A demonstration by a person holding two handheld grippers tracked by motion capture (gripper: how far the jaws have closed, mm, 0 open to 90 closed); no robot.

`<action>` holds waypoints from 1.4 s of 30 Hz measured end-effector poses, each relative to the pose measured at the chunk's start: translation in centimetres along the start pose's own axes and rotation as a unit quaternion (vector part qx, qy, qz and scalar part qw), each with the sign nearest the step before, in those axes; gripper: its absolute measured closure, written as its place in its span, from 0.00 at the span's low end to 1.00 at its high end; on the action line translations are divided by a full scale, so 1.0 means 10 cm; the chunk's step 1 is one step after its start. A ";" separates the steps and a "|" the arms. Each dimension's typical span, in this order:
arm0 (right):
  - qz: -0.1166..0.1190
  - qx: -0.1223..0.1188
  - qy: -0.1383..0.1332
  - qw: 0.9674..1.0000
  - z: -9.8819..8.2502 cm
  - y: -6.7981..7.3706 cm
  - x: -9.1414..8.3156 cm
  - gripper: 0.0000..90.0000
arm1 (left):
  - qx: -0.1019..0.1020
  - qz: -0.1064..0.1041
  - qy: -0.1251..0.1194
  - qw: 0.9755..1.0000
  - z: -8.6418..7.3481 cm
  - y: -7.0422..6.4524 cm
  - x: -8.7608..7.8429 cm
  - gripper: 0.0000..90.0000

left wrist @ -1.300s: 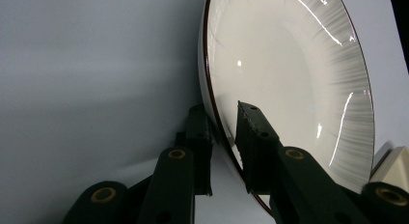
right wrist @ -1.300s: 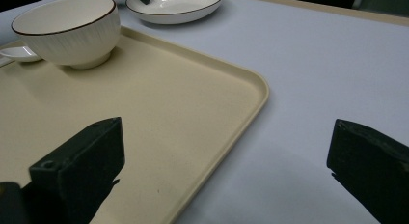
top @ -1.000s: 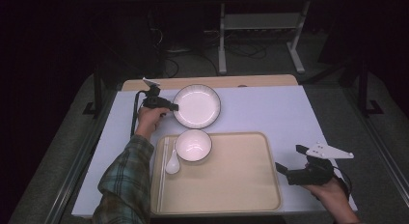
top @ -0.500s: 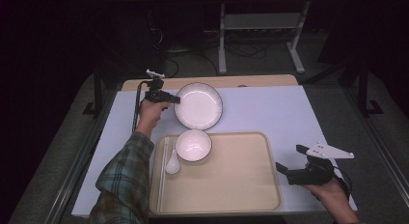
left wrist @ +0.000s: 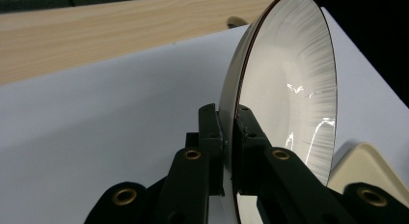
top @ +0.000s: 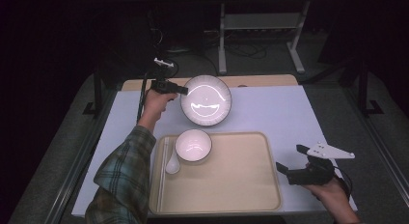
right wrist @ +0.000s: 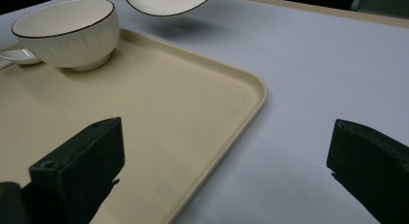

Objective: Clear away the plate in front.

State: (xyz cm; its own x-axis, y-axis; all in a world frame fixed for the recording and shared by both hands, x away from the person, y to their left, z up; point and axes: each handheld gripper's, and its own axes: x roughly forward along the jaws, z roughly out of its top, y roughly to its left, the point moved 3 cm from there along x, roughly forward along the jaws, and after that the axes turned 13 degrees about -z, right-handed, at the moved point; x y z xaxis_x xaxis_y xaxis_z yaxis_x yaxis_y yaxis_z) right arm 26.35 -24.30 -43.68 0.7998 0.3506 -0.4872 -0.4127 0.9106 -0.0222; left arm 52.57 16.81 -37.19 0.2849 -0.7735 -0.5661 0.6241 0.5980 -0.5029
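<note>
My left gripper [top: 182, 91] is shut on the left rim of a white plate [top: 206, 99] with a thin dark edge, holding it tilted up off the white table at the back. In the left gripper view the two black jaws pinch the plate's [left wrist: 289, 84] rim at the left gripper [left wrist: 228, 137]. A white bowl [top: 193, 145] and a white spoon [top: 171, 162] sit in the far left corner of the beige tray [top: 241, 185]. My right gripper [top: 289, 162] stands open just off the tray's right edge, nothing between its jaws. The right gripper view shows the bowl [right wrist: 67, 31], the tray [right wrist: 193, 113] and the lifted plate [right wrist: 166, 3].
The white table top [top: 289, 113] has free room to the right of the plate and behind the tray. A wooden board [top: 260, 80] runs along the back edge. Beyond the table a metal stand [top: 260, 26] rises from the dark floor.
The left gripper has lifted the plate off the table and tipped it up towards the camera. The right gripper has stayed where it was.
</note>
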 end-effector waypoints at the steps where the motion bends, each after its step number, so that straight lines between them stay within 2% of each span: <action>1: 0.000 0.000 0.000 1.000 0.00 0.00 0.00 0.00 | 0.005 -0.001 0.002 1.000 0.01 -0.03 0.01 0.94; 9: 0.001 -0.001 -0.002 1.000 0.00 0.00 -0.01 0.00 | 0.044 -0.034 0.021 0.998 0.12 -0.40 0.12 0.94; 12: 0.000 0.000 -0.003 1.000 0.00 0.00 -0.01 0.00 | 0.057 -0.050 0.038 0.996 0.14 -0.56 0.17 0.94; 17: 0.000 -0.002 -0.004 1.000 0.01 0.01 -0.02 0.00 | 0.085 -0.065 0.068 0.992 0.13 -0.81 0.25 0.94; 23: 0.000 -0.001 -0.005 1.000 0.02 0.01 -0.02 0.00 | 0.111 -0.081 0.105 0.985 0.07 -1.03 0.34 0.94; 28: 0.001 0.000 -0.007 1.000 0.02 0.01 -0.03 0.00 | 0.128 -0.094 0.139 0.977 -0.01 -1.19 0.43 0.94; 35: 0.002 -0.001 -0.008 1.000 0.02 0.01 -0.03 0.00 | 0.139 -0.111 0.178 0.968 -0.16 -1.31 0.56 0.94; 37: 0.002 -0.002 -0.008 1.000 0.02 0.01 -0.03 0.00 | 0.143 -0.115 0.192 0.964 -0.21 -1.35 0.61 0.93; 42: 0.002 -0.002 -0.007 1.000 0.02 0.01 -0.03 0.00 | 0.146 -0.123 0.217 0.957 -0.34 -1.42 0.73 0.93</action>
State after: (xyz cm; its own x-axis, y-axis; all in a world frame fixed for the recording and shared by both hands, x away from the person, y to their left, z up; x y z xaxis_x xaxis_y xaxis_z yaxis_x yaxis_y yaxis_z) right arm 26.16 -24.25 -43.41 0.8042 0.3580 -0.4744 -0.4181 0.9081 -0.0236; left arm 43.33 3.42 -36.41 -0.1860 -0.6850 -0.7044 0.8281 0.2765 -0.4876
